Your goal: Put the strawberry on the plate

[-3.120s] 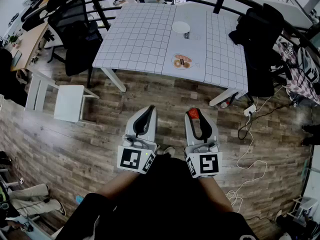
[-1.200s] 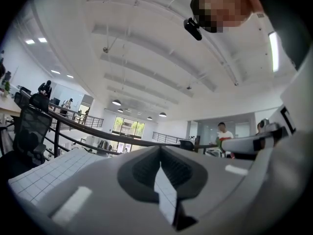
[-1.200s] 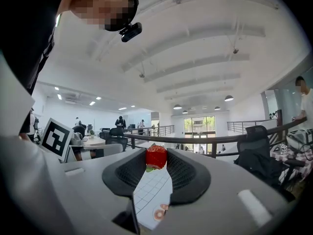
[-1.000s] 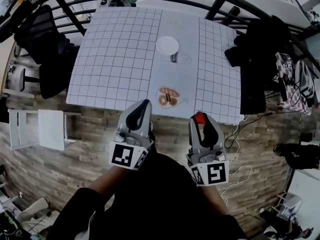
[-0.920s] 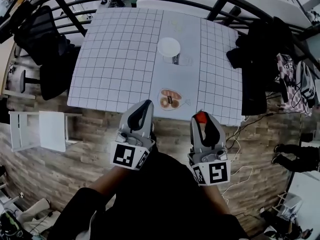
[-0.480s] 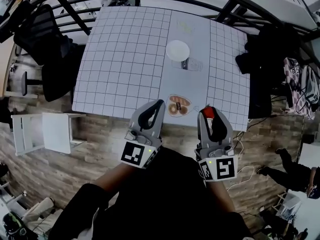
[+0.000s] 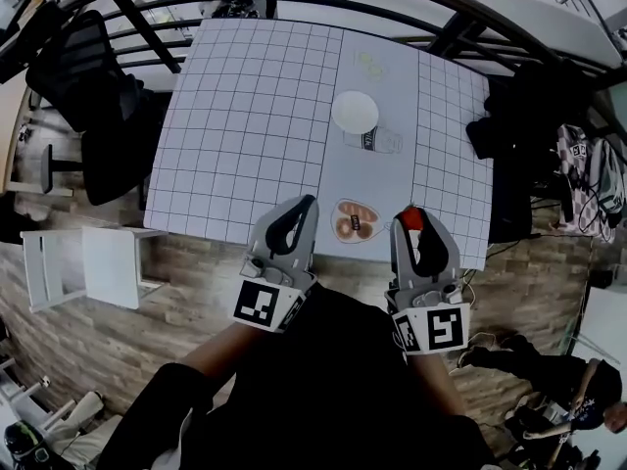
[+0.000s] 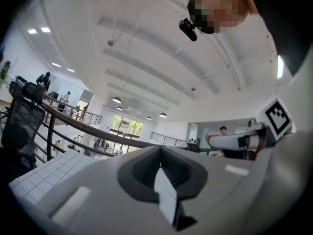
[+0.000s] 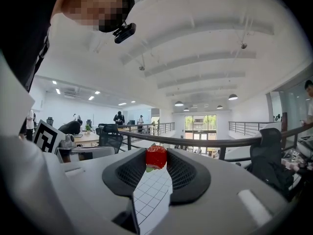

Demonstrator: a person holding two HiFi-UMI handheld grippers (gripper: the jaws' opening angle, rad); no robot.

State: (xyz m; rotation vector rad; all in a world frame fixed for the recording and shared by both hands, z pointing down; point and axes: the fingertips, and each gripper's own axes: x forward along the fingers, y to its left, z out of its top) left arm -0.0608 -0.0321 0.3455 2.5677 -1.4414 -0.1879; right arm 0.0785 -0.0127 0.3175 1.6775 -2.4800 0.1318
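a white gridded table [image 7: 245, 116] is seen from above. the right gripper [image 7: 415, 235], held over the table's near edge at 3 o'clock of the picture's centre, is clamped on a red strawberry [image 7: 410, 219] at its jaw tips. the strawberry is kept off the table, well apart from the white round plate [image 7: 355, 113], which is seen at 11 o'clock from it. the left gripper [image 7: 300, 213] is held at 9 o'clock of the right one, its jaw tips together with nothing between them. a small oval dish [image 7: 355, 221] with brown pieces is seen between the two grippers.
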